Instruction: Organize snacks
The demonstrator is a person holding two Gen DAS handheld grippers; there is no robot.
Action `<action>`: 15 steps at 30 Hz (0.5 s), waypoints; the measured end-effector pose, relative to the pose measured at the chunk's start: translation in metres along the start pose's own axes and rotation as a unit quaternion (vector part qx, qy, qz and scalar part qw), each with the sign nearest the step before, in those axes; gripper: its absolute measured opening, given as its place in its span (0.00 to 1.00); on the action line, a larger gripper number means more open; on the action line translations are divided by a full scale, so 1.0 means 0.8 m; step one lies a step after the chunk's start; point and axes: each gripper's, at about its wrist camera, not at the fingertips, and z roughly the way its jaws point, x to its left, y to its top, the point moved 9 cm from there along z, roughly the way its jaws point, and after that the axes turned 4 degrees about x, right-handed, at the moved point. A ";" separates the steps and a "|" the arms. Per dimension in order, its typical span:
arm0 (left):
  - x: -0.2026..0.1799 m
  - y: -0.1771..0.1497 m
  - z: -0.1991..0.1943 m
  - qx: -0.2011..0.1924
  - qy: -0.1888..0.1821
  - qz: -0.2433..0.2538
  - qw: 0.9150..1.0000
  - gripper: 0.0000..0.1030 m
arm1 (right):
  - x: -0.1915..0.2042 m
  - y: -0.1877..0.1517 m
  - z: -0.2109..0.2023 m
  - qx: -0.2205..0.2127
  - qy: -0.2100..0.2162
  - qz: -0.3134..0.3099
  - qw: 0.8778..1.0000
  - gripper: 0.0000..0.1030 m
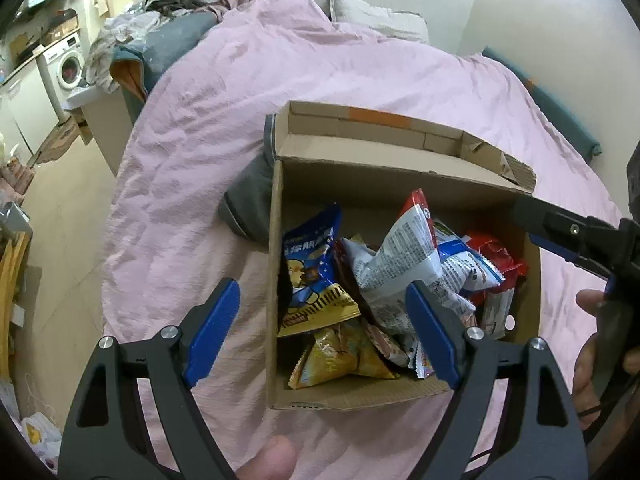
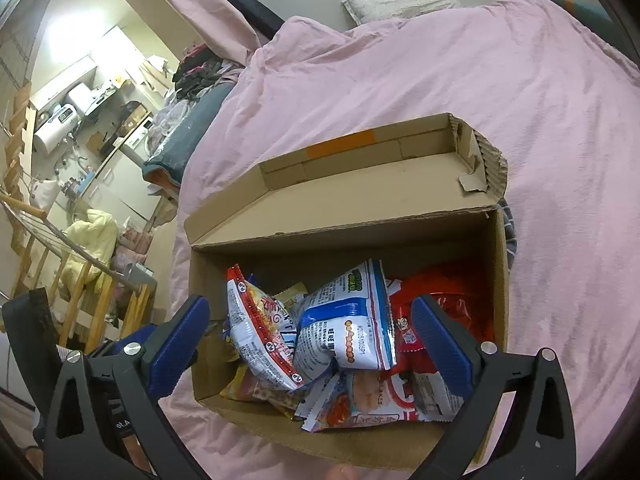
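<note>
From the left wrist view, the left gripper (image 1: pixel 322 334) hangs spread wide with nothing between its blue pads, straddling the near left wall of the cardboard box (image 1: pixel 274 280): one finger is out over the pink bedspread (image 1: pixel 280 80), the other over the snack pile inside. The blue-and-yellow snack packet (image 1: pixel 314 276) leans against that left wall, directly ahead of and just below the gap, its long axis running away from the camera, and a gold triangular packet (image 1: pixel 340 360) lies flatter beneath it near the front wall. At the right edge the right gripper (image 1: pixel 560 240) reaches in over the far side of the box, with a hand (image 1: pixel 588 344) on its handle. Over to the right wrist view, and the right gripper (image 2: pixel 310 344) is released too, jaws as far apart as they appear to go and empty, poised above the box interior. Framed squarely between its fingers is the white-and-blue packet (image 2: pixel 348 320), propped on end and tilted, with the red-trimmed white packet (image 2: pixel 260 340) leaning beside it toward the left finger and a red packet (image 2: pixel 440 292) behind the right finger. All the snacks sit in the box on the bed, lid flap (image 2: pixel 360 168) folded back. My read: each gripper has its own nearest packet, left side for the left, centre for the right, and either reach is a short drop down.
</note>
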 end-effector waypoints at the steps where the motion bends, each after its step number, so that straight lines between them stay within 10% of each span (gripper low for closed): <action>1: 0.000 0.000 -0.003 -0.005 0.002 0.003 1.000 0.80 | 0.000 -0.001 -0.001 -0.001 -0.001 -0.002 1.000 1.00; 15: 0.015 -0.035 -0.045 -0.034 0.036 -0.003 0.999 1.00 | 0.010 -0.055 -0.050 -0.036 -0.043 -0.035 0.998 1.00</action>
